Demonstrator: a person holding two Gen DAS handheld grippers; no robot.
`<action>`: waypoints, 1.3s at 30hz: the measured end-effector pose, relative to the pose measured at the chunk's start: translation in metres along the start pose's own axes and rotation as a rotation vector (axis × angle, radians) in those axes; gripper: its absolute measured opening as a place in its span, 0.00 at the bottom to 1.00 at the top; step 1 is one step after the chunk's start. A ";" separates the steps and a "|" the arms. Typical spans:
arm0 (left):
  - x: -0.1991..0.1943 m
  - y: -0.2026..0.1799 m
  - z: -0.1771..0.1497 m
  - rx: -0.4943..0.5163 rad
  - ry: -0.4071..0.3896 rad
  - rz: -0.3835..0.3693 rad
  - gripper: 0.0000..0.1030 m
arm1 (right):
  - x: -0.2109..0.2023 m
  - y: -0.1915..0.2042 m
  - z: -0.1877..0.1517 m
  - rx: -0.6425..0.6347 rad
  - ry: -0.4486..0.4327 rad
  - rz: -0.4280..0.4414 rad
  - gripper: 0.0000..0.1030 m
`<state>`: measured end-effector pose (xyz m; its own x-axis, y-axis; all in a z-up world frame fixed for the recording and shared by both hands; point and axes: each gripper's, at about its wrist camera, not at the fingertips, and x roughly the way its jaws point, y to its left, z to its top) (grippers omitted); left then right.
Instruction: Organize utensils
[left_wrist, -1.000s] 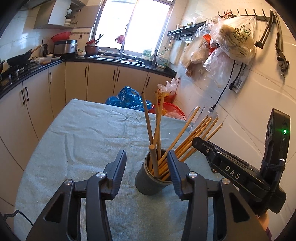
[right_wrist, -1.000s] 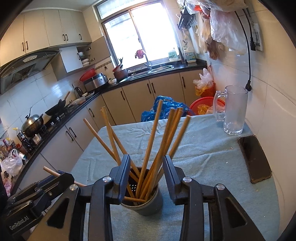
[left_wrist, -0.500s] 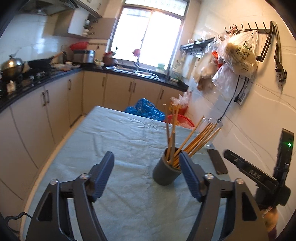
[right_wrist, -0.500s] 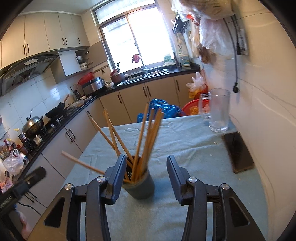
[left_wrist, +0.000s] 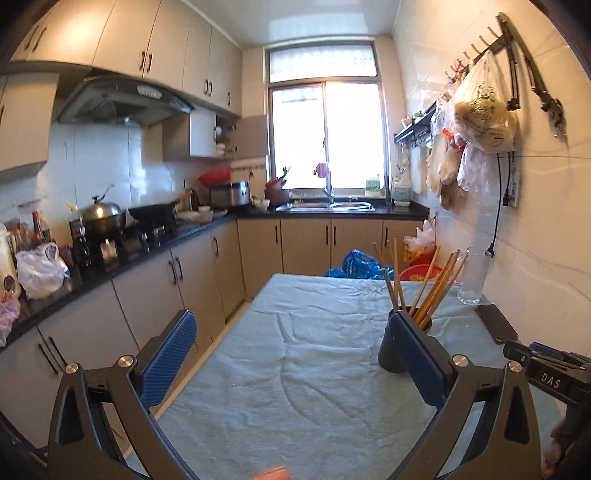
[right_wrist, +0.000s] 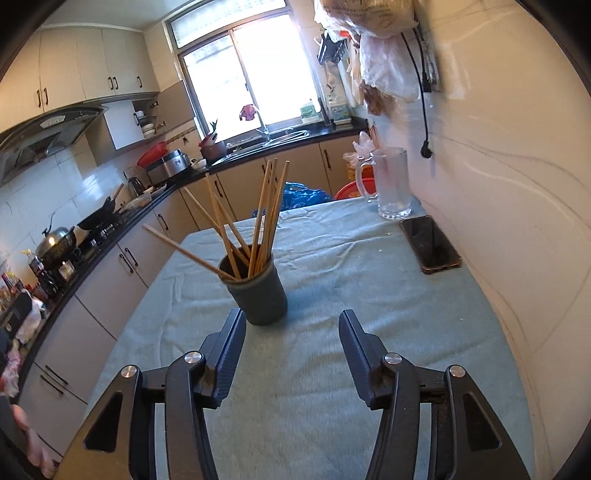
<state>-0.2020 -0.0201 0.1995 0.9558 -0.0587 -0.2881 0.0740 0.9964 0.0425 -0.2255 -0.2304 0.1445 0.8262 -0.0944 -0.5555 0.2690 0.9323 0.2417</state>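
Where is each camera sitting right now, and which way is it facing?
Left wrist: on the left gripper, jaws opening, nothing between them; faces the window across the table; right gripper's body at right edge.
Right wrist: on the right gripper, jaws opening, empty; looks down at the chopstick holder.
Shared: holder, chopsticks, glass mug, phone.

Left claw (left_wrist: 291, 354) jaws spread wide and opening, nothing between the blue pads (left_wrist: 168, 356), tilted slightly downward. Right claw (right_wrist: 291, 354) jaws parted and opening, empty, angled down more steeply. Right claw's body shows at the left view's right edge.
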 end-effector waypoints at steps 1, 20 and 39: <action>-0.003 0.000 -0.002 -0.001 -0.001 -0.003 1.00 | -0.005 0.002 -0.004 -0.011 -0.008 -0.009 0.59; -0.004 -0.026 -0.047 0.000 0.191 -0.109 1.00 | -0.024 -0.001 -0.037 -0.035 -0.041 -0.166 0.70; 0.014 -0.034 -0.063 0.034 0.294 -0.117 1.00 | -0.023 -0.003 -0.046 -0.040 -0.038 -0.201 0.76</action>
<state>-0.2091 -0.0509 0.1338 0.8175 -0.1476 -0.5567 0.1929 0.9809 0.0232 -0.2677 -0.2148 0.1203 0.7762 -0.2926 -0.5585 0.4112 0.9064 0.0966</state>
